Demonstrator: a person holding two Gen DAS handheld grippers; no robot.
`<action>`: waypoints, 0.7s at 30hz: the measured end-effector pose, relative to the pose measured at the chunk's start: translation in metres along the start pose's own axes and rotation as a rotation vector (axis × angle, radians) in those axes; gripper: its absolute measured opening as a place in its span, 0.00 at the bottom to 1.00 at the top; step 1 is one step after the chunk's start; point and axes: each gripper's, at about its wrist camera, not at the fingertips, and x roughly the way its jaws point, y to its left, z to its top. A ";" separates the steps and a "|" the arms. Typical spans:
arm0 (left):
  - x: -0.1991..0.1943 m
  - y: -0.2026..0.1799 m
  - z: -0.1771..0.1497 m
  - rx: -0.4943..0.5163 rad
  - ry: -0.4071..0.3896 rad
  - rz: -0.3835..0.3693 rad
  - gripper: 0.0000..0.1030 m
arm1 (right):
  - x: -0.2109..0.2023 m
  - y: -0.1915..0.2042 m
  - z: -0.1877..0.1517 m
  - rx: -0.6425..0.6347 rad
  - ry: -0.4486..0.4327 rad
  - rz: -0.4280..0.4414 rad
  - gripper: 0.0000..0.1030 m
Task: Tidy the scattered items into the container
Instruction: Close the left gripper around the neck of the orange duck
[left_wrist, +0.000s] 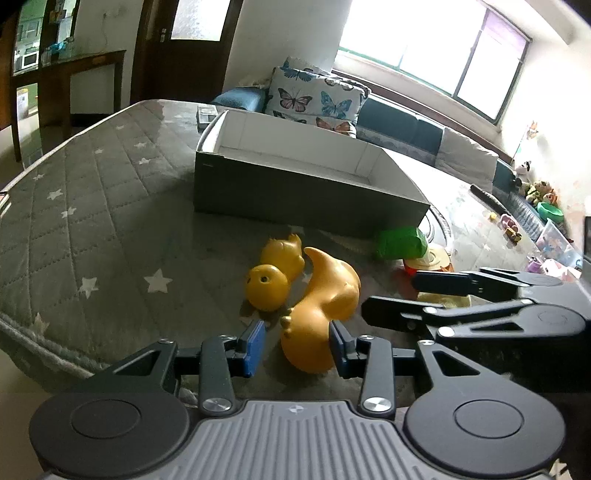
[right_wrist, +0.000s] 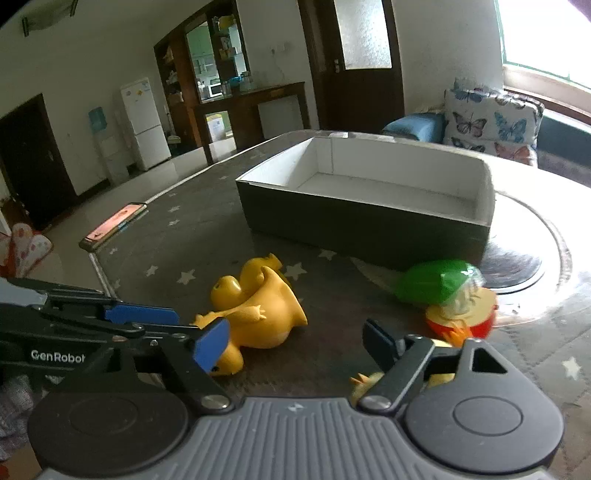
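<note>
got my left gripper (left_wrist: 297, 341) part-open straddling the big yellow duck toy (left_wrist: 321, 314) without pinching it, right gripper (right_wrist: 295, 341) wide open and empty (ready for the next grab), toys lying just before the empty box (left_wrist: 295, 192)

A lived-in home is shown, most likely a living room. A sofa (left_wrist: 402, 127) is set beneath a wide window (left_wrist: 436, 48), with butterfly-print cushions (left_wrist: 314, 98) stacked at one end. A white refrigerator (right_wrist: 146, 122) and a dark wooden cabinet (right_wrist: 207, 74) stocked with household goods are seen against the far wall, beside wooden doors (right_wrist: 365, 62). Soft toys (left_wrist: 535, 192) are heaped along the sofa's far end, and the table (left_wrist: 92, 206) is covered with a quilted, star-patterned cloth.
</note>
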 end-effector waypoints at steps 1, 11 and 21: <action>0.001 0.002 0.000 0.000 0.006 -0.017 0.39 | 0.003 -0.002 0.002 0.010 0.006 0.003 0.76; 0.012 -0.001 0.000 0.024 0.035 -0.092 0.41 | 0.025 0.001 0.014 0.016 0.051 0.037 0.66; 0.019 0.003 0.003 0.045 0.042 -0.124 0.43 | 0.042 0.008 0.025 -0.006 0.107 0.053 0.53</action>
